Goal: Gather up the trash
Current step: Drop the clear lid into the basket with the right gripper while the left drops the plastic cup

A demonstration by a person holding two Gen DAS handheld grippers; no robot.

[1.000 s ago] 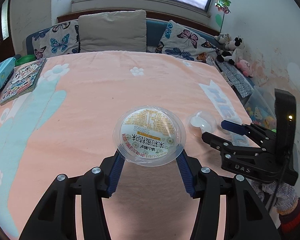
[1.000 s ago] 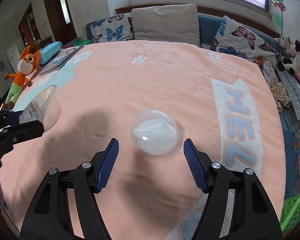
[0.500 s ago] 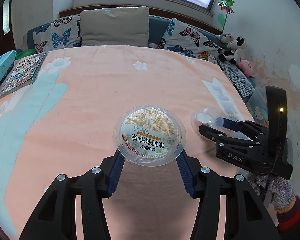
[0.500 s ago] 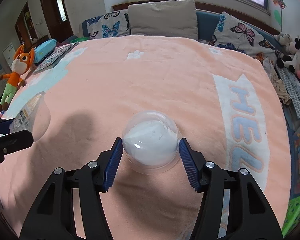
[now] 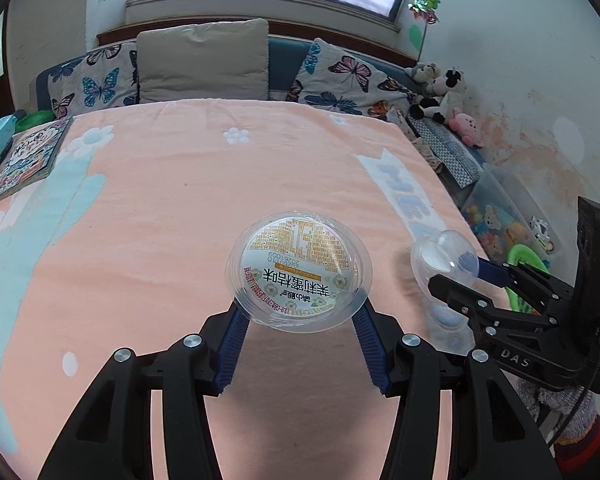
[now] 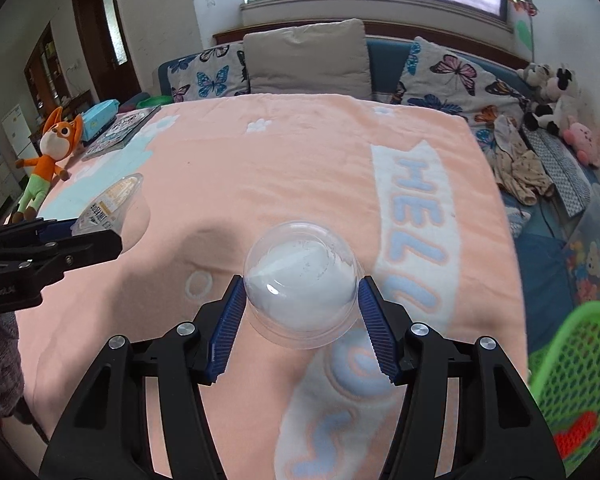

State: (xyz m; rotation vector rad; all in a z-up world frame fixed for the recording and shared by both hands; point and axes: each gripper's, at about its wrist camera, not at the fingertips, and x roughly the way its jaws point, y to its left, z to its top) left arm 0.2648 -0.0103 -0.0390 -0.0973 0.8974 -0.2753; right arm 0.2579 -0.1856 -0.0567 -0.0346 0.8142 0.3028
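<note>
My left gripper (image 5: 298,312) is shut on a clear plastic cup with a printed foil lid (image 5: 298,270), held above the pink blanket (image 5: 180,200). In the right wrist view that cup (image 6: 112,202) shows at the left, in the left gripper (image 6: 80,240). My right gripper (image 6: 300,314) is shut on a clear dome-shaped cup (image 6: 300,280), bottom up, lifted off the blanket (image 6: 300,168). The left wrist view shows the dome cup (image 5: 440,258) at the right, in the right gripper (image 5: 460,276), with a gloved hand (image 5: 556,408) behind it.
A green mesh basket (image 6: 576,368) stands low at the right, beside the bed. A clear toy box (image 5: 508,208) sits by the wall. Books (image 5: 28,156) and an orange plush toy (image 6: 48,152) lie at the bed's left edge. Pillows (image 5: 204,64) line the headboard.
The right gripper closed on the dome cup, lifted it off the blanket and carried it right, towards the basket. The left gripper kept its cup and shifted slightly.
</note>
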